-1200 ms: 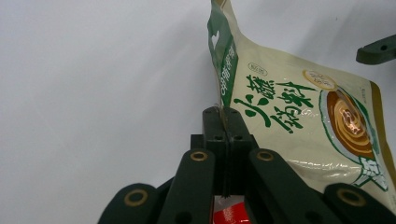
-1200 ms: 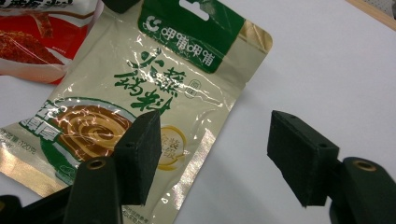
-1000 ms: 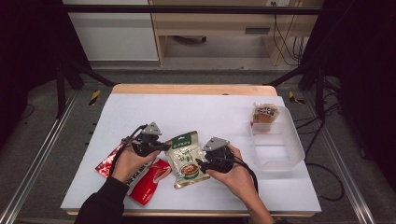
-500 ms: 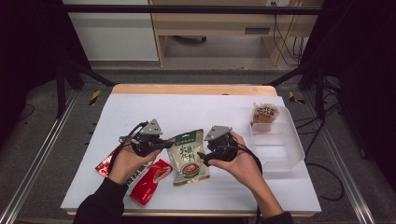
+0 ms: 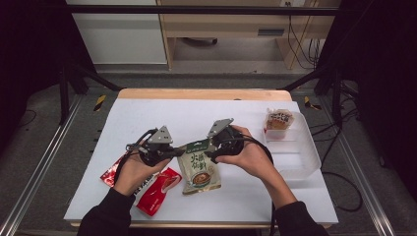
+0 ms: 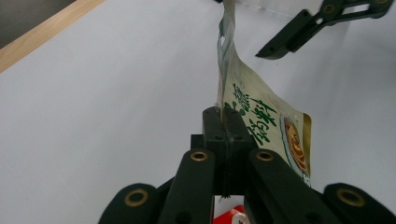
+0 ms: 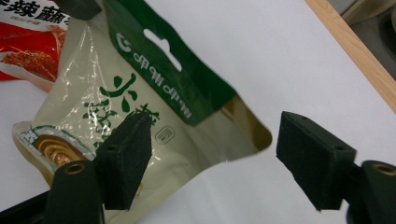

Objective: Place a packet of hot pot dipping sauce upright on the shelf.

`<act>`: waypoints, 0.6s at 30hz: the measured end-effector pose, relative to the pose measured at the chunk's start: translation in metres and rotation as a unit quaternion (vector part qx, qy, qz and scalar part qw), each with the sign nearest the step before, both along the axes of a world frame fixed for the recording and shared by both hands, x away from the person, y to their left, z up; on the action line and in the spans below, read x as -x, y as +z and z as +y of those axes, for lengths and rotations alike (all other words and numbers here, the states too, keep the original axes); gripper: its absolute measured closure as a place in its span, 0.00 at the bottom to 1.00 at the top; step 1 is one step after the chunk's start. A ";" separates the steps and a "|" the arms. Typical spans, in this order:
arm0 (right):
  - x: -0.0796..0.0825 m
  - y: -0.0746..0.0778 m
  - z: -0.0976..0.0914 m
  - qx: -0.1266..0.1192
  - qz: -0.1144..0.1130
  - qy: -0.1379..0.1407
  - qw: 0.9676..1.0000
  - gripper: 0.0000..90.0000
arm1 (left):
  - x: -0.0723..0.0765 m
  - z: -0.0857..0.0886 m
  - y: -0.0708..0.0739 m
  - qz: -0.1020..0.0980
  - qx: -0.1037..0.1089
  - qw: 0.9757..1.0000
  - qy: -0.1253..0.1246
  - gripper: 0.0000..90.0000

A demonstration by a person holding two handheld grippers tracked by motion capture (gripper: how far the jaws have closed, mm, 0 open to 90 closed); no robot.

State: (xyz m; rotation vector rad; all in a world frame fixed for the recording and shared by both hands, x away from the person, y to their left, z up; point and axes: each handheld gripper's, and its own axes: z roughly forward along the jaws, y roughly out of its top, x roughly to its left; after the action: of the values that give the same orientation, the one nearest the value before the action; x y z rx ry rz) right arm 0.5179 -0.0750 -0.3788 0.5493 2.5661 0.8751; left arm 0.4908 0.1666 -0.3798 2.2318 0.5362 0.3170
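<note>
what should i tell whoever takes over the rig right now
Left gripper: shut on the green and cream pouch's edge, holding it up.
Right gripper: open, jaws just closing, straddling the pouch's other top corner without pressing.
Red packets lie on the table by the left hand; clear bin on the right holds one snack.
Left: probably get the pouch into the bin.
</note>
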 end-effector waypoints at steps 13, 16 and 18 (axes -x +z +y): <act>-0.007 0.001 0.002 0.017 0.018 0.046 0.999 0.81 | -0.001 0.002 0.000 0.001 -0.002 1.000 0.001 1.00; -0.005 0.002 0.000 0.018 0.024 0.059 0.998 0.83 | 0.000 0.002 0.000 -0.001 -0.001 1.000 -0.001 1.00; -0.004 0.002 0.001 0.021 0.028 0.072 0.997 0.84 | 0.000 0.001 0.001 -0.002 0.000 1.000 -0.003 1.00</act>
State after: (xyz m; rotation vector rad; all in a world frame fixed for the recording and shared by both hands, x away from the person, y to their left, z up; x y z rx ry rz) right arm 0.5217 -0.0743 -0.3767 0.3852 2.6955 0.8619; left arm 0.4904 0.1679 -0.3789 2.2322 0.5270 0.3186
